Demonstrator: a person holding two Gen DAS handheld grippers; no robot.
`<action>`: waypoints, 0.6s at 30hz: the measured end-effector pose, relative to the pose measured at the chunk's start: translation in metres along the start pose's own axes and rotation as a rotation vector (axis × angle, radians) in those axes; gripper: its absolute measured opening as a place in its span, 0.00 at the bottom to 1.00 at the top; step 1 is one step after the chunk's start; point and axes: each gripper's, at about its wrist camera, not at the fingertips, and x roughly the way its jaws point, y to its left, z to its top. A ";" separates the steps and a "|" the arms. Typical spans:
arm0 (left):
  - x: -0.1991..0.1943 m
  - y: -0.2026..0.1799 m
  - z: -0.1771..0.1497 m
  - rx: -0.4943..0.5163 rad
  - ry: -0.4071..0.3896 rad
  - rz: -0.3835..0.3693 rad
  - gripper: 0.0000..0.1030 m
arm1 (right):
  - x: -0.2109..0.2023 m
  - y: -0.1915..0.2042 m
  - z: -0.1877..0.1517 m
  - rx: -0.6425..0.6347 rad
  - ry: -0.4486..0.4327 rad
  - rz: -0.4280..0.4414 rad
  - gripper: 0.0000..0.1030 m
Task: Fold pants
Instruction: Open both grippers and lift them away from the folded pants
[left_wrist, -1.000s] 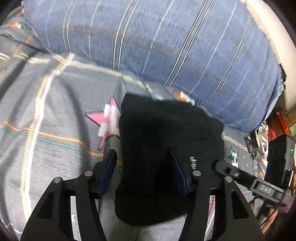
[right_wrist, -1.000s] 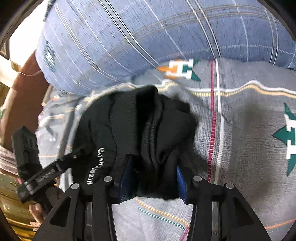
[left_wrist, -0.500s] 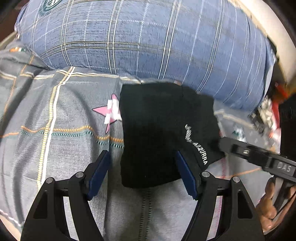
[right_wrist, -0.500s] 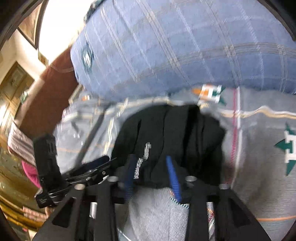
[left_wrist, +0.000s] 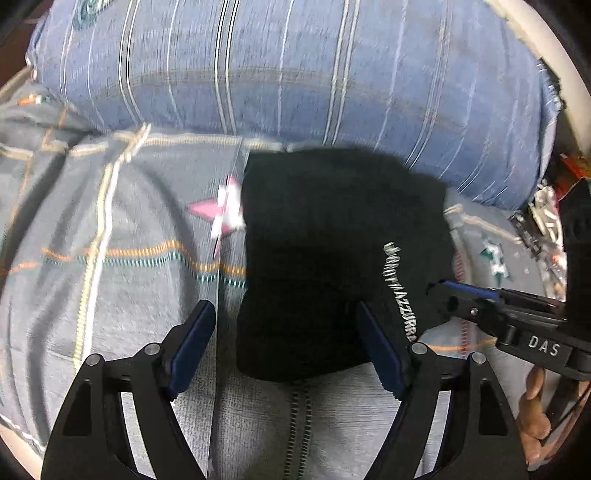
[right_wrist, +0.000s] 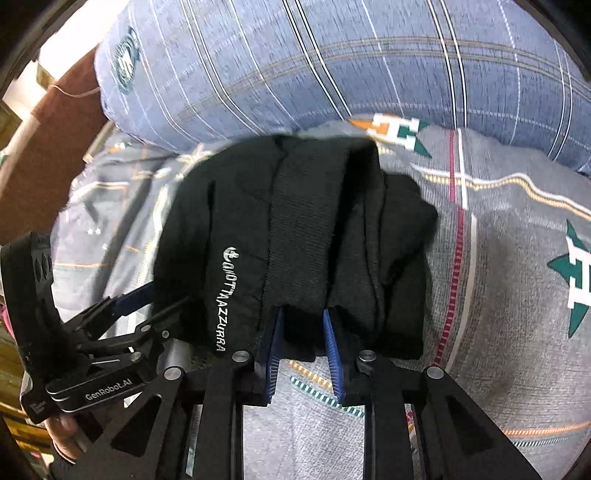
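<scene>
The black pants (left_wrist: 332, 251) lie folded into a compact bundle on the grey patterned bed cover, with white lettering on one side. They also show in the right wrist view (right_wrist: 295, 240). My left gripper (left_wrist: 284, 343) is open, its jaws wide on either side of the bundle's near edge, touching nothing. My right gripper (right_wrist: 303, 339) has its jaws narrowly apart around a fold at the bundle's near edge. The right gripper also shows in the left wrist view (left_wrist: 443, 291), at the bundle's right side. The left gripper shows in the right wrist view (right_wrist: 147, 295) at the bundle's left.
A large blue striped pillow (left_wrist: 295, 74) lies right behind the pants, also in the right wrist view (right_wrist: 332, 66). The grey bed cover (left_wrist: 110, 258) spreads to the left and front. Clutter (left_wrist: 546, 221) sits off the bed's right edge.
The left gripper has pulled back from the bundle and its jaws have opened wider. The right gripper's jaws have closed in on the bundle's near fold.
</scene>
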 end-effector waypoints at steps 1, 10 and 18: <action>-0.008 -0.002 0.001 0.005 -0.024 0.003 0.77 | -0.006 0.002 -0.001 -0.005 -0.019 0.006 0.29; -0.075 -0.005 -0.020 -0.019 -0.234 0.050 0.77 | -0.083 0.008 -0.045 0.052 -0.288 -0.020 0.80; -0.109 0.001 -0.055 -0.073 -0.421 0.164 0.81 | -0.119 0.034 -0.077 0.010 -0.420 -0.127 0.81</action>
